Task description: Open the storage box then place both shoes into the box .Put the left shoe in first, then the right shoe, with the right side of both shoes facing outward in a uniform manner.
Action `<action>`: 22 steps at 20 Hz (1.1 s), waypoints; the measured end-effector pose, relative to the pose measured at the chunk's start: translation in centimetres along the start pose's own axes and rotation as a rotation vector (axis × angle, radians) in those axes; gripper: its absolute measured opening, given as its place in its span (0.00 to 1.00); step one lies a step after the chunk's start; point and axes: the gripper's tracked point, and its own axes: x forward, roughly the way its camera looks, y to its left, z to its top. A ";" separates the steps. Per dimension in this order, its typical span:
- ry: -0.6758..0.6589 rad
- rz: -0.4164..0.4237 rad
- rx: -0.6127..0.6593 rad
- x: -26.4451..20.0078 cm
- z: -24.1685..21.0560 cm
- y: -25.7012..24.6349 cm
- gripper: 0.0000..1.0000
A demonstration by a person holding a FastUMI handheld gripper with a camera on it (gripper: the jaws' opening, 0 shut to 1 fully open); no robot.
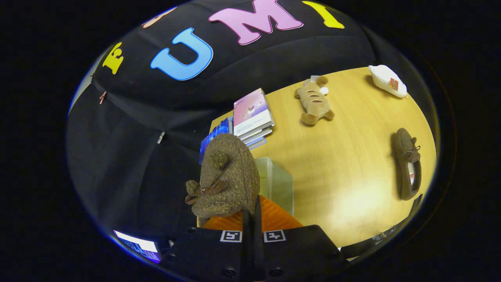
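Observation:
My gripper (252,211) is shut on a brown fuzzy shoe (227,176) with a bow and pompoms, gripping its edge; the toe points away from me. The shoe hangs tilted over the storage box (278,182), a pale translucent box whose orange part (274,217) shows just beside my fingers. The shoe hides much of the box, and I cannot tell how far the box is open. The second brown shoe (408,164) lies flat on the wooden table (352,164), far off to the right of the box.
A stack of books (252,117) lies beyond the box near the table's far edge, with blue packs (213,137) beside it. A plush toy (314,102) and a white packet (388,80) lie further back. A lit screen (139,244) shows left of my fingers.

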 end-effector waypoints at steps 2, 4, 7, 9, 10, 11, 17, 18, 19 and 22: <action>0.026 -0.006 0.007 2.0 -1.6 1.4 0.05; 0.054 -0.009 0.017 4.3 -3.4 2.5 0.06; 0.100 -0.051 0.007 7.7 -6.3 3.0 0.05; 0.107 -0.075 -0.024 9.5 -7.4 3.1 0.06; 0.108 -0.084 -0.038 10.4 -7.7 3.2 0.06; 0.110 -0.094 -0.042 11.2 -7.9 3.1 0.06; 0.144 -0.160 -0.024 14.8 -8.9 1.6 0.06; 0.151 -0.165 -0.031 15.0 -9.2 1.5 0.07; 0.168 -0.156 -0.035 15.2 -9.9 1.8 0.07; 0.263 -0.097 -0.047 15.1 -12.4 3.2 0.32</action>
